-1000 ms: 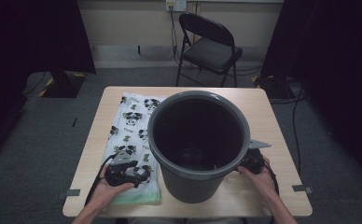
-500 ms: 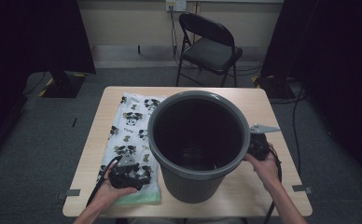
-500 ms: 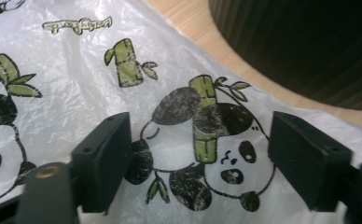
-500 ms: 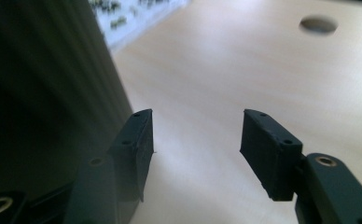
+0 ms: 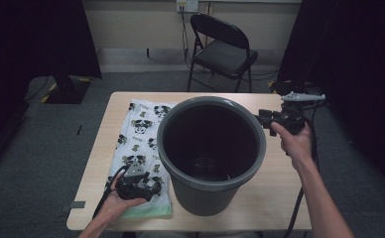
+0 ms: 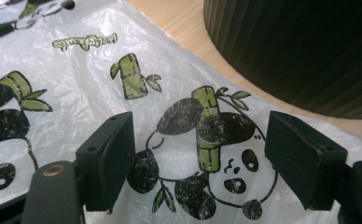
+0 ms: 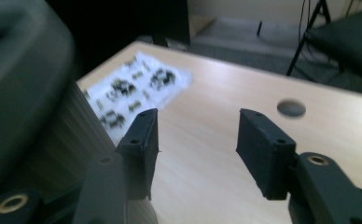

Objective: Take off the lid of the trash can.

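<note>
High view: dark grey bin [image 5: 211, 153] upright mid-tabletop [image 5: 280, 193], between both tongs; panda-print plastic bag [image 5: 140, 130] flat beneath left tongs [image 5: 156, 189].

Left gripper view: left tongs [image 6: 200, 158] spread wide over crinkled bag [image 6: 76, 93], gripping nothing; ribbed bin wall [image 6: 300, 51] just beyond.

Right gripper view: right tongs [image 7: 198, 144] apart, just been closing, nothing between; bin [image 7: 25, 93] alongside, bag [image 7: 137, 88] beyond.

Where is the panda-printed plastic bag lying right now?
In the high view, the panda-printed plastic bag lies flat on the wooden table's left side, beside the grey plastic bucket.
</note>
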`<state>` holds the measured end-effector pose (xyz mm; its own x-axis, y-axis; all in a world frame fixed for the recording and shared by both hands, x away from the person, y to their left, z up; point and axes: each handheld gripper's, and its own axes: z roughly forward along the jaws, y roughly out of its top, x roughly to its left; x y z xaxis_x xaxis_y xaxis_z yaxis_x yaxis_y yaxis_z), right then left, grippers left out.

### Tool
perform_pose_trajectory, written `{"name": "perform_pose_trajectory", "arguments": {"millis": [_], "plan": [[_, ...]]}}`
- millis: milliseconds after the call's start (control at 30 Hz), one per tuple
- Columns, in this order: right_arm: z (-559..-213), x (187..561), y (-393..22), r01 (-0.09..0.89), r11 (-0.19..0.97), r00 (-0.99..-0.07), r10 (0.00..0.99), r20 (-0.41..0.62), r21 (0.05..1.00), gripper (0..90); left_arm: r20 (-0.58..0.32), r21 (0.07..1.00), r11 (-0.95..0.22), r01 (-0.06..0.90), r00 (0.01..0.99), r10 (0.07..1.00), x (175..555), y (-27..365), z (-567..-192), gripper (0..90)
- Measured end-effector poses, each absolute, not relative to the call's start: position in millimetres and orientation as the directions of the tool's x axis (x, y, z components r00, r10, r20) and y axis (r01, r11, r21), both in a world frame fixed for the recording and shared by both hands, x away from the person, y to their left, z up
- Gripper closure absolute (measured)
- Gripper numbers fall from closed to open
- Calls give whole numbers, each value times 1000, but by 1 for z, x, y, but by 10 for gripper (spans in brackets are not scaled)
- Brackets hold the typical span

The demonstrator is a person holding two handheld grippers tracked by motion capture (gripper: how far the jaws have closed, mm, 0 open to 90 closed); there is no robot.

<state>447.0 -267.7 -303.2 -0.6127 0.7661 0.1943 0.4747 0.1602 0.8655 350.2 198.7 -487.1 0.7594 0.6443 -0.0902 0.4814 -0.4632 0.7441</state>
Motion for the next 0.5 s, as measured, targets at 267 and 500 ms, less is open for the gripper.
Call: {"name": "perform_pose_trajectory", "arguments": {"millis": [267,500], "plan": [[-254,445,-254,417,141,-647,740,184,898,370,-78,712,-503,490,767,637,352,196,-493,267],[-242,436,-228,382,213,-760,626,175,899,368,-76,715,-500,488,766,639,352,196,-493,267]]}}
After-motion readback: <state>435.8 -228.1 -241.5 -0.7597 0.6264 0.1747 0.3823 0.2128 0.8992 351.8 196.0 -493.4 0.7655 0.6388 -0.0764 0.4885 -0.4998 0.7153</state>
